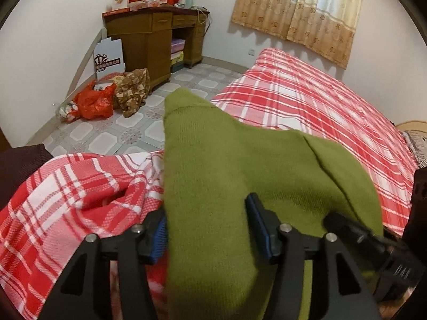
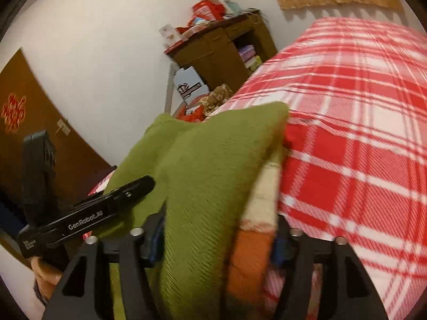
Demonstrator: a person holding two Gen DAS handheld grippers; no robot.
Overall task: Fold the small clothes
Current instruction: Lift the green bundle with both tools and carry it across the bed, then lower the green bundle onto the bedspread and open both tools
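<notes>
Sitting on the floor by the desk (image 1: 149,37), a red plastic bag (image 1: 93,102) holds unclear contents; both jaws stand apart, released around the green knit garment (image 1: 226,165).

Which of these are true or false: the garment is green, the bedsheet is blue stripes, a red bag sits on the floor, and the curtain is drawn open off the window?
1. The garment between the left gripper fingers is green. True.
2. The bedsheet is blue striped. False: it is red and white plaid.
3. A red bag sits on the tiled floor near the wooden desk. True.
4. The curtain is drawn open. False: it hangs closed, covering the window.
</notes>
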